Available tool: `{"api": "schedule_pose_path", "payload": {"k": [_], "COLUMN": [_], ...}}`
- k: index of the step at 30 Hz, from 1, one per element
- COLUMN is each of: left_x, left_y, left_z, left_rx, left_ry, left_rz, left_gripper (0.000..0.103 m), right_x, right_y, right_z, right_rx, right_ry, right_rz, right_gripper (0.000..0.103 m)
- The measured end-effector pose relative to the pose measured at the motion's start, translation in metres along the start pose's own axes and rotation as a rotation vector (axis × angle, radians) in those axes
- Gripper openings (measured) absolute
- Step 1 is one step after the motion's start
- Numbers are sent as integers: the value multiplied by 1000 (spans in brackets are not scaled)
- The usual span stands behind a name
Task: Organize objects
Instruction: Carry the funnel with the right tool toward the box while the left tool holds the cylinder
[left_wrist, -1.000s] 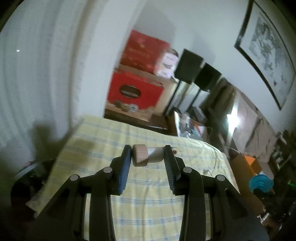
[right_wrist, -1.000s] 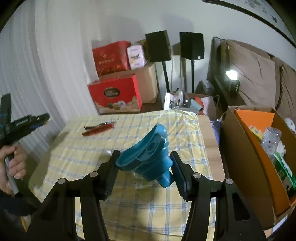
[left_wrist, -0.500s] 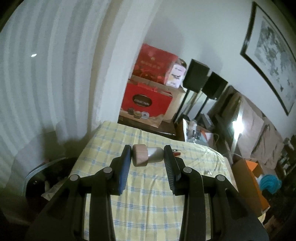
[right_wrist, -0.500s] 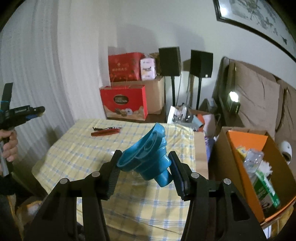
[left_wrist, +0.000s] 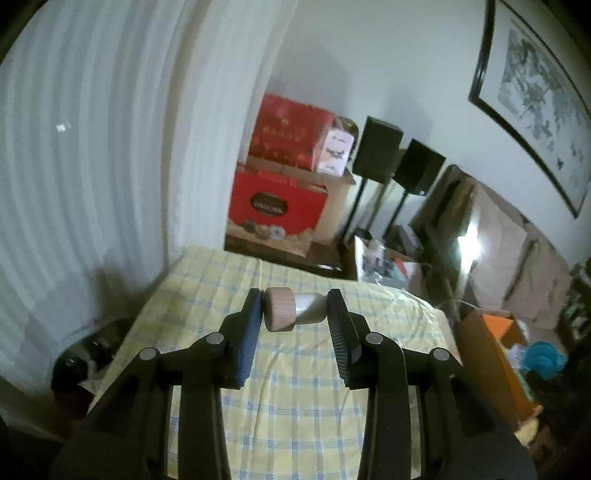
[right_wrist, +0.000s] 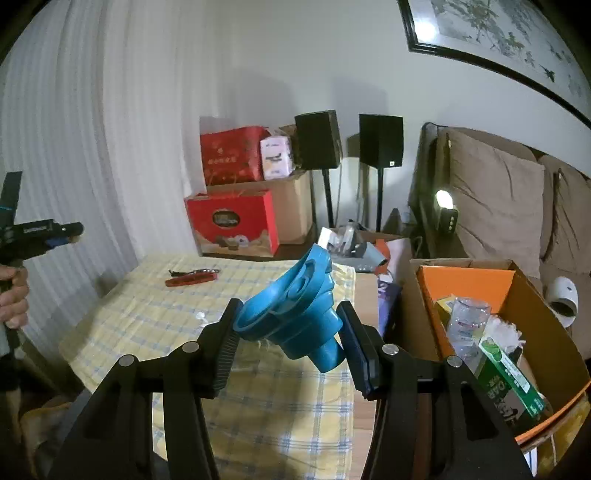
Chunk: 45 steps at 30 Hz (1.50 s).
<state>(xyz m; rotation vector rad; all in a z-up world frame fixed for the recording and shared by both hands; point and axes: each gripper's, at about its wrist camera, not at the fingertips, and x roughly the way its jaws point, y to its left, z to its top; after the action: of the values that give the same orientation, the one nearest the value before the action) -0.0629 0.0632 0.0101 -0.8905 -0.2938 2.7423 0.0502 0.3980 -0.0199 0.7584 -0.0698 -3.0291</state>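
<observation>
Left gripper (left_wrist: 294, 309) was clamped on a small cylinder (left_wrist: 293, 309) with a wooden end and a grey end, pinched end to end between the pads and held in the air above the yellow checked tablecloth (left_wrist: 295, 398).

Right gripper (right_wrist: 288, 328) was closed on a blue collapsible funnel (right_wrist: 291, 317), tilted, wide mouth up and to the left, spout low toward the right finger.

A red-handled tool (right_wrist: 192, 276) lay at the far left of the cloth. A cardboard box (right_wrist: 546, 332) of mixed items, a clear plastic bottle (right_wrist: 466, 317) among them, stood to the right.
</observation>
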Motion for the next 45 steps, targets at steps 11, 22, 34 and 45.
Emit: {"api": "schedule_pose_path", "payload": {"k": [11, 22, 34, 45], "left_x": [-4, 10, 4, -3], "left_y": [-45, -86, -100, -107], "left_z": [-7, -19, -17, -20], "left_rx": [64, 95, 107, 127], "left_ry": [-18, 39, 19, 17], "left_rz": [-9, -82, -79, -97], "left_gripper": [33, 33, 33, 33], "right_x": [-10, -26, -53, -63], "right_y": [-39, -41, -44, -39], "right_z": [-11, -3, 10, 15], "right_rx": [82, 63, 43, 28], "right_ry": [-14, -44, -43, -64], "right_rz": [-61, -62, -116, -113], "right_gripper": [53, 53, 54, 54]}}
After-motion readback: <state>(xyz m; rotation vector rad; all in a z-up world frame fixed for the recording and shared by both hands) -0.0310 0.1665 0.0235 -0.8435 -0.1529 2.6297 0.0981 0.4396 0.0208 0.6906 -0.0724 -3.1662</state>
